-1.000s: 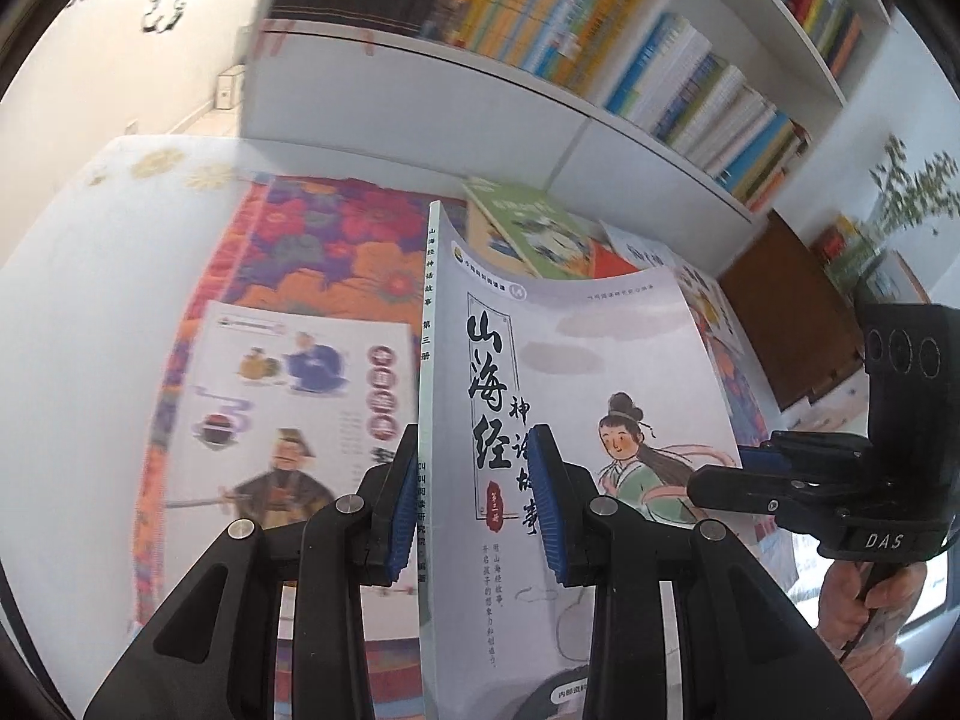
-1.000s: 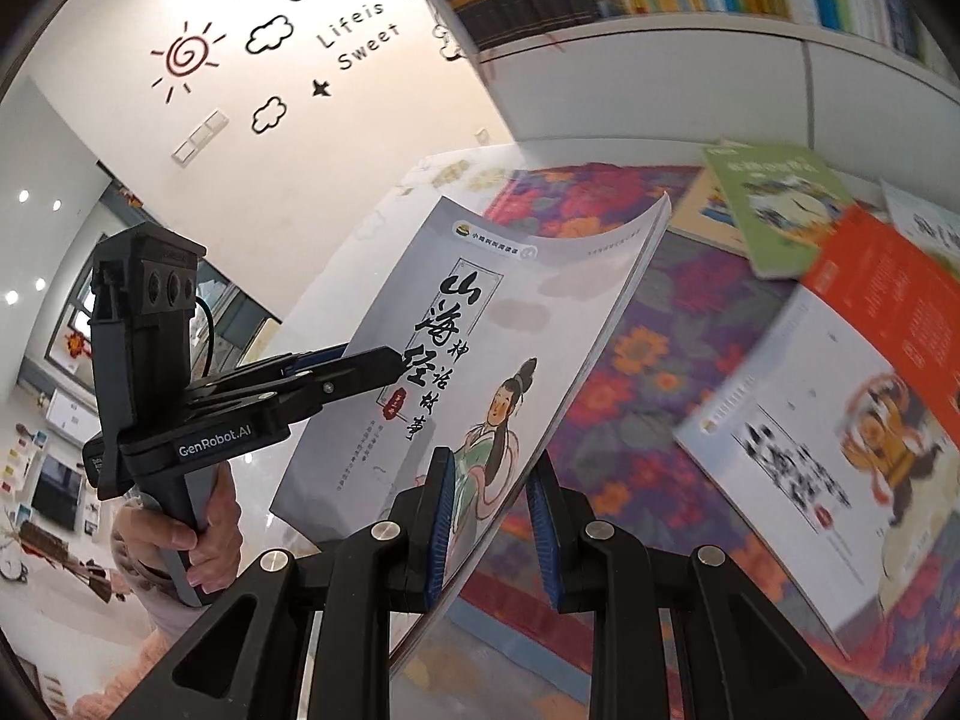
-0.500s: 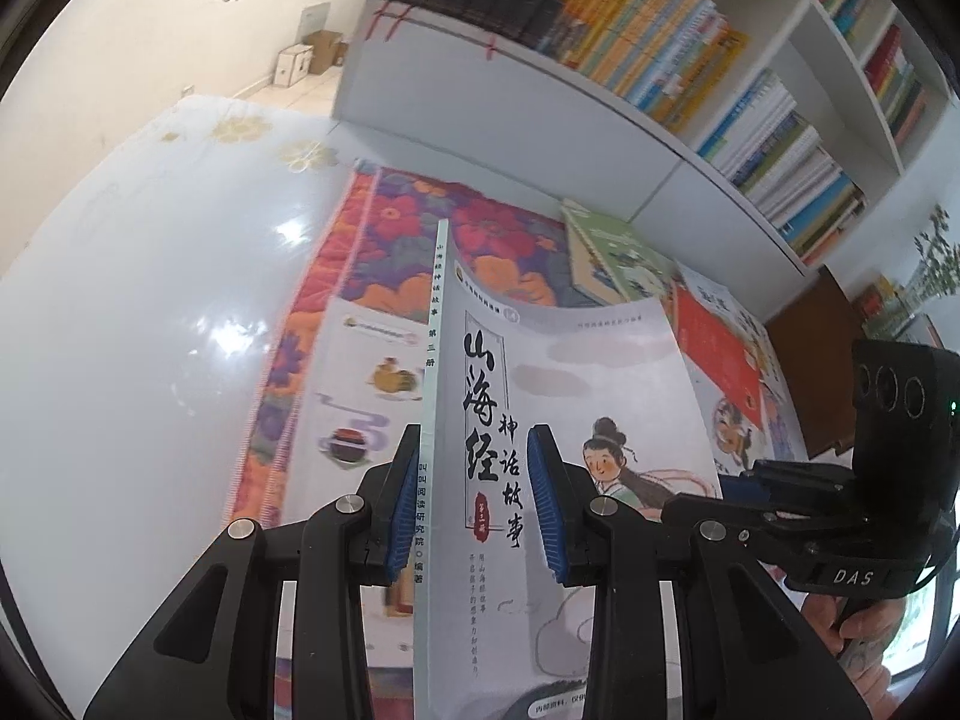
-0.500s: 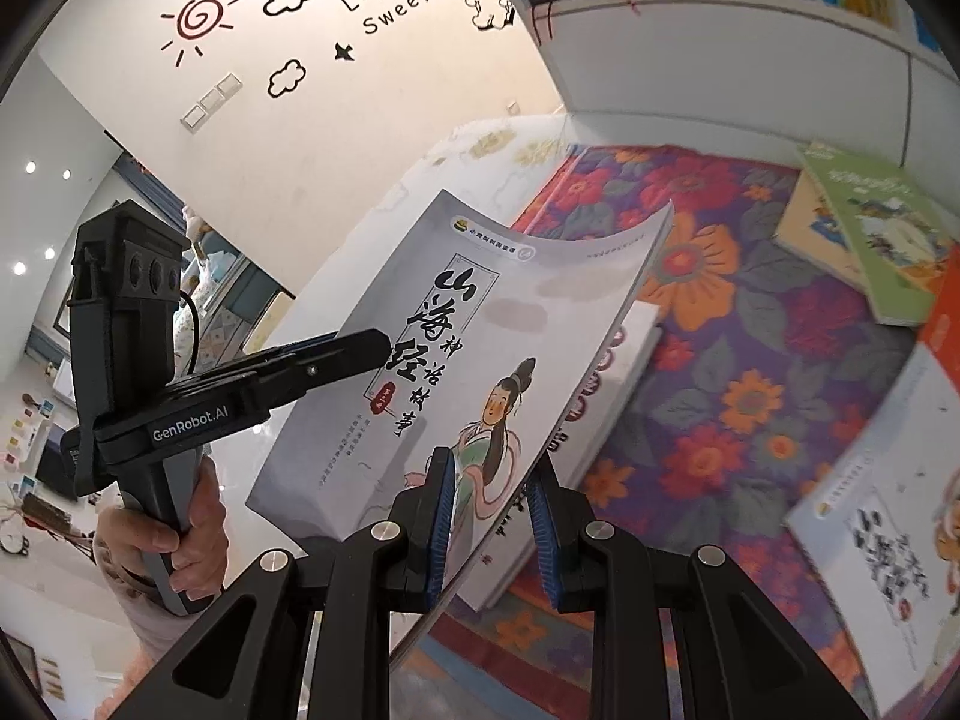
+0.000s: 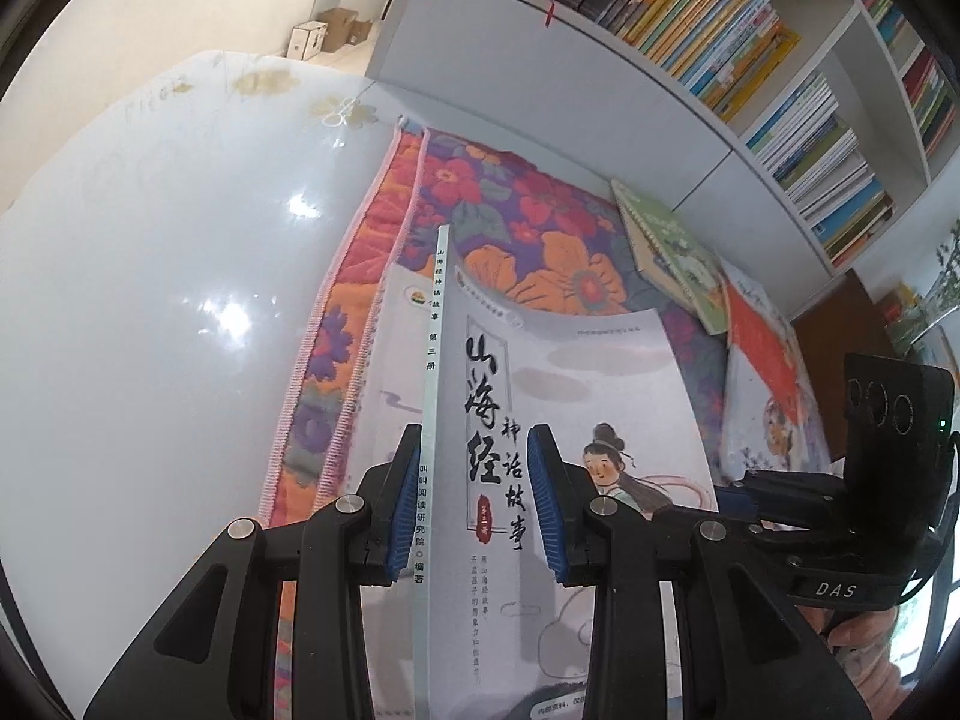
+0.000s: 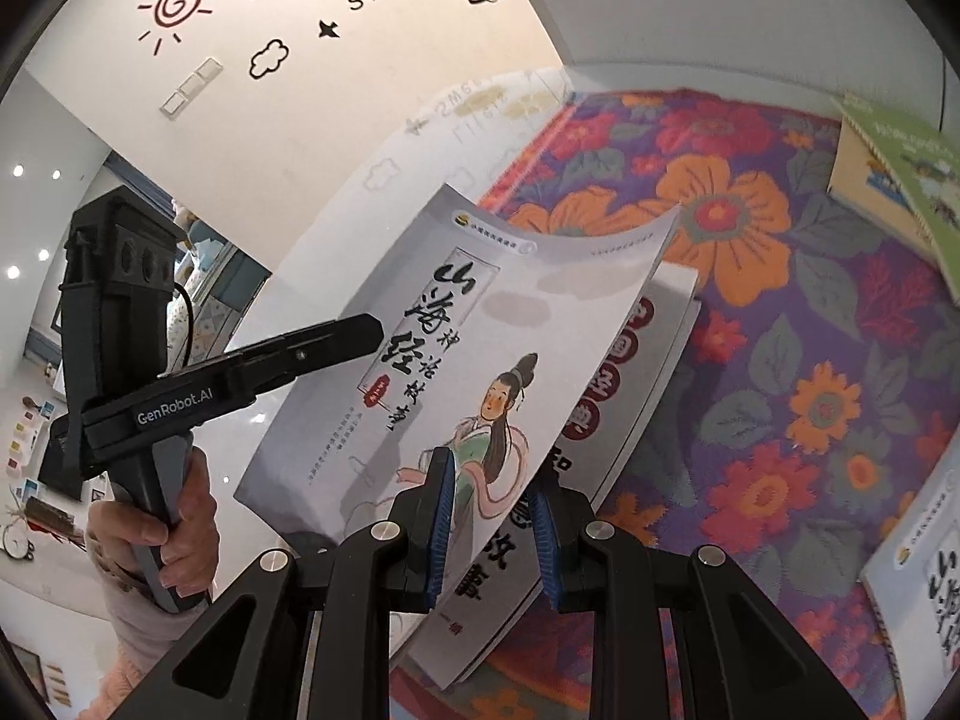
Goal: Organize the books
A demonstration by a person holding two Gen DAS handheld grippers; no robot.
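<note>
Both claws (image 5: 474,504) (image 6: 489,531) grip the grey book (image 6: 480,360), perhaps hiding another beneath.

Grey-white storybook (image 5: 558,396), black brush title, long-haired figure in green on cover. I hold it off the mat, spine left, cover bowed. Beneath it a white book (image 6: 636,360) lies flat. Far right: green book (image 5: 672,252), tilted; red-and-white book (image 5: 762,354).

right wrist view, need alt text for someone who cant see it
Both grippers hold a thin pale grey paperback with a painted long-haired figure: the right gripper at its lower edge, the left gripper at its spine side. It is tilted over a white book with red characters lying on a floral purple-and-orange mat.
</note>
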